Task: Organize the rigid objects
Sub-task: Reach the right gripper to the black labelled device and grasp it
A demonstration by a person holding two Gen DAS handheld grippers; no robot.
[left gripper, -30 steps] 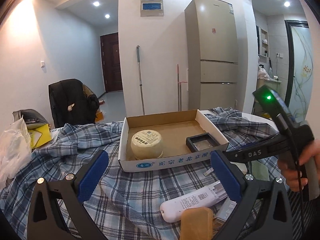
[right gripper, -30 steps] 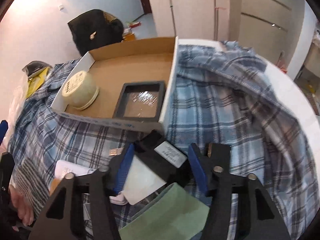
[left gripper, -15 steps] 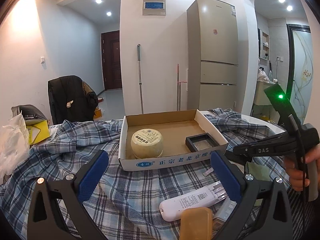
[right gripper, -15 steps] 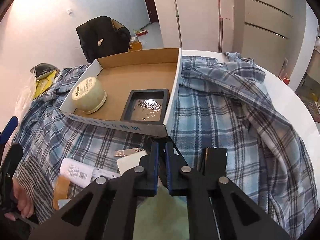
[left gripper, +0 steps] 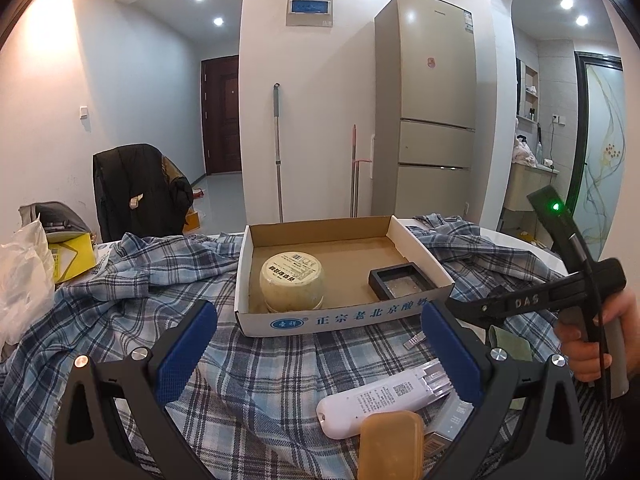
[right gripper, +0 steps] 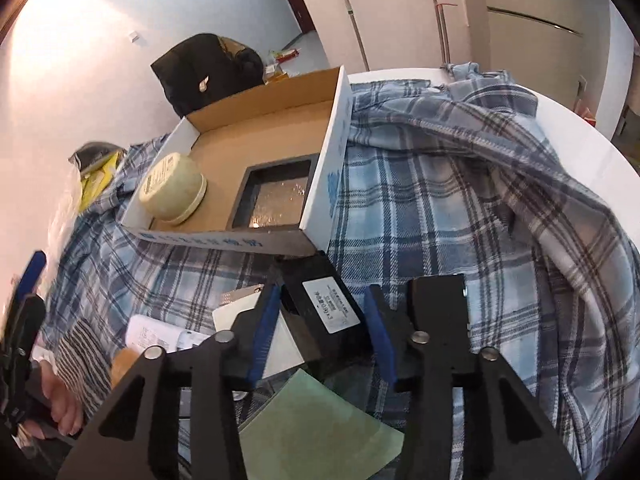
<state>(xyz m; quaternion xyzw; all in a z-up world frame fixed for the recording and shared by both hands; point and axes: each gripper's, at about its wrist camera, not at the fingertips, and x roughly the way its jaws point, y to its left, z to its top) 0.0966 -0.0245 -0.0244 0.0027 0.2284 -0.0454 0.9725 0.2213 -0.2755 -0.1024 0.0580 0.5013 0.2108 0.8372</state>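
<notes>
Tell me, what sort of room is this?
Most likely a lived-in flat's dining area: a tall refrigerator, a mop against the wall, and a table draped with plaid shirts.

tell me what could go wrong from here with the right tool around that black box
1. The right tool is opening around the black box with the white label, which lies tilted over a white card; closing again might pinch or drag the card.
2. The black box sits against the cardboard box's near corner, so lifting could catch and shift it.
3. The rumpled plaid cloth could snag.
</notes>
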